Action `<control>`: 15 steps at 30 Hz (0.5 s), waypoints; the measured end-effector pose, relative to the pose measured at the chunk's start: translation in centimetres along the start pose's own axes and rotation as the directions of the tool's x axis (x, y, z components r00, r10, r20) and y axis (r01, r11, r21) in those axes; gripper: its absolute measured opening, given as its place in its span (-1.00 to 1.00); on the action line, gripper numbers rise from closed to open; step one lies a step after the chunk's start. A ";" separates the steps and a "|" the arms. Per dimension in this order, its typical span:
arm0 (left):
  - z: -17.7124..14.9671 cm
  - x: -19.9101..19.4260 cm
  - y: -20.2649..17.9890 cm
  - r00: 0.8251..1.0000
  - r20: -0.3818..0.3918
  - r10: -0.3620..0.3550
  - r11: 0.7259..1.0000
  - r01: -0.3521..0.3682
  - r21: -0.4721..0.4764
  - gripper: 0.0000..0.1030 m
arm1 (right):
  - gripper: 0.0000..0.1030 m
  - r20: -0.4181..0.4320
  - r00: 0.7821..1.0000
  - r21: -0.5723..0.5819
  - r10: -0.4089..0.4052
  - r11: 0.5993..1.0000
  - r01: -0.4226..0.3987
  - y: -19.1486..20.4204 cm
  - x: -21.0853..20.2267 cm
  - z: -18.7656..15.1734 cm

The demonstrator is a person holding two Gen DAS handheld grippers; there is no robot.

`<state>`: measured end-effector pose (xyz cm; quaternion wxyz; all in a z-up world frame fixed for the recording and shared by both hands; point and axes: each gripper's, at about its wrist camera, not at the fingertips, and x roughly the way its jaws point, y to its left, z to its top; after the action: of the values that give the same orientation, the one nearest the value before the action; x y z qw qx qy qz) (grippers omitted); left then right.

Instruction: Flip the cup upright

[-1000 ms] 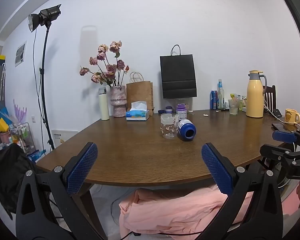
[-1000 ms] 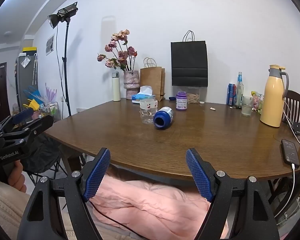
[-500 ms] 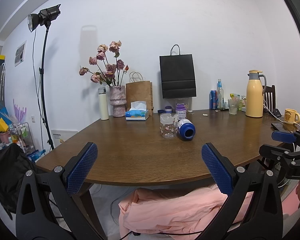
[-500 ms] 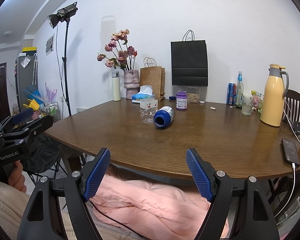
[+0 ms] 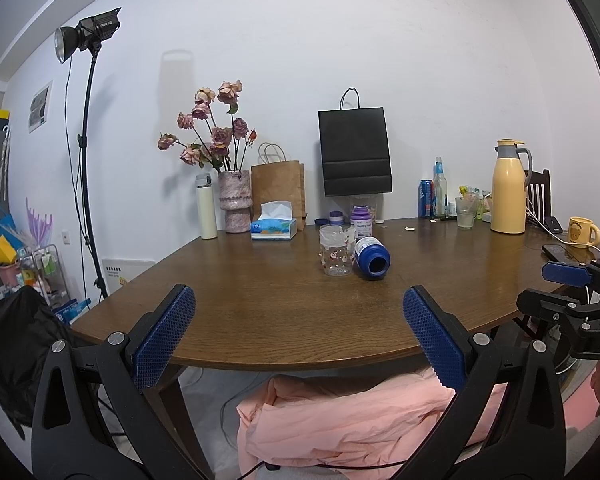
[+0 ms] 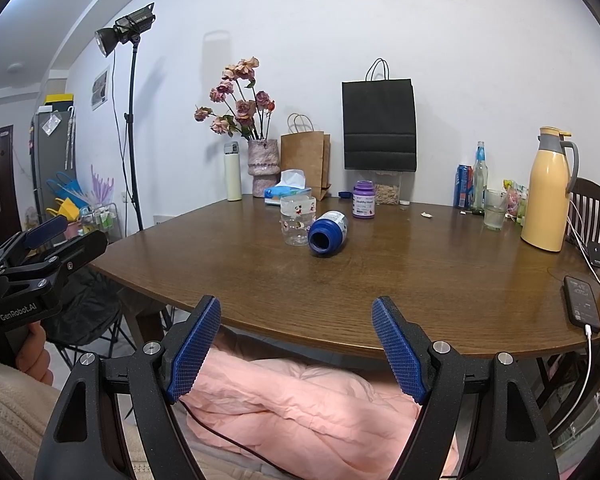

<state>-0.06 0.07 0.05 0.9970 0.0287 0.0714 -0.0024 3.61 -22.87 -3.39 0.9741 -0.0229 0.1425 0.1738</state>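
Observation:
A blue cup (image 5: 372,258) (image 6: 327,235) lies on its side in the middle of the brown table (image 5: 284,312), its dark mouth facing me. A clear plastic cup with cartoon prints (image 5: 337,251) (image 6: 297,220) stands just left of it, nearly touching. My left gripper (image 5: 297,290) is open and empty, held back over the table's near edge, well short of both cups. My right gripper (image 6: 296,300) is also open and empty at the near edge, with the blue cup far ahead of it. Each gripper shows at the side of the other's view.
At the back of the table stand a vase of flowers (image 5: 235,206), a tissue box (image 5: 274,228), a purple jar (image 5: 361,222), paper bags, bottles, a glass (image 6: 494,214) and a yellow thermos (image 6: 548,196). A phone on a cable (image 6: 582,306) lies at right. Pink cloth (image 6: 300,396) lies under the table.

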 end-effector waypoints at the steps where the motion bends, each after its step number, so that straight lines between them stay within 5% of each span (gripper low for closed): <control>1: 0.0 0.0 0.0 1.000 -0.001 0.000 1.000 0.000 0.000 1.00 | 0.61 0.000 1.000 0.000 0.000 1.000 0.000 0.0 0.0 0.0; 15: 0.0 0.0 0.0 1.000 -0.002 -0.001 1.000 0.001 0.000 1.00 | 0.61 -0.002 1.000 0.001 0.001 1.000 -0.001 -0.1 0.0 0.1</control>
<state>-0.05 0.07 0.05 0.9970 0.0289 0.0722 -0.0028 3.67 -22.98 -3.30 0.9739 -0.0227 0.1436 0.1741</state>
